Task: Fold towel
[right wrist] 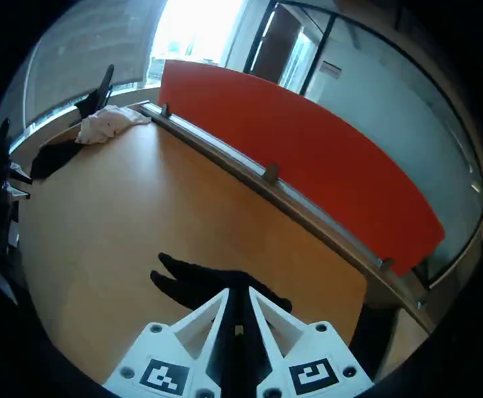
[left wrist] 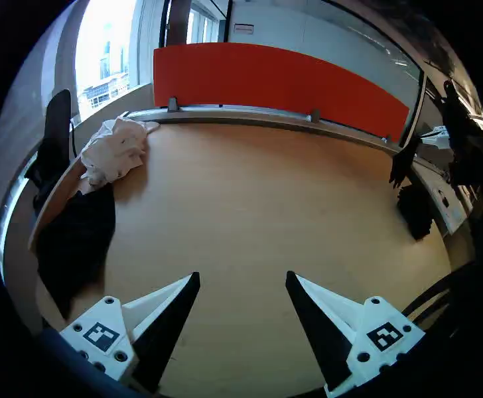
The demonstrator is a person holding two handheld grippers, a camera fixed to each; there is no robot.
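A black towel [right wrist: 188, 282] lies on the wooden table [right wrist: 129, 212] near its right end, one corner spread out flat. My right gripper [right wrist: 238, 295] is shut on its near part, with black cloth pinched between the fingers. In the left gripper view the same black towel [left wrist: 415, 211] hangs at the table's right edge. My left gripper [left wrist: 243, 282] hovers open over the bare table [left wrist: 255, 199], nothing between its fingers.
A crumpled pile of white towels [left wrist: 114, 149] [right wrist: 105, 123] sits at the far left corner. Another black cloth [left wrist: 75, 239] [right wrist: 52, 158] drapes over the left edge. An orange divider [left wrist: 275, 76] [right wrist: 294, 132] runs along the back. A dark chair [left wrist: 56, 132] stands by the window.
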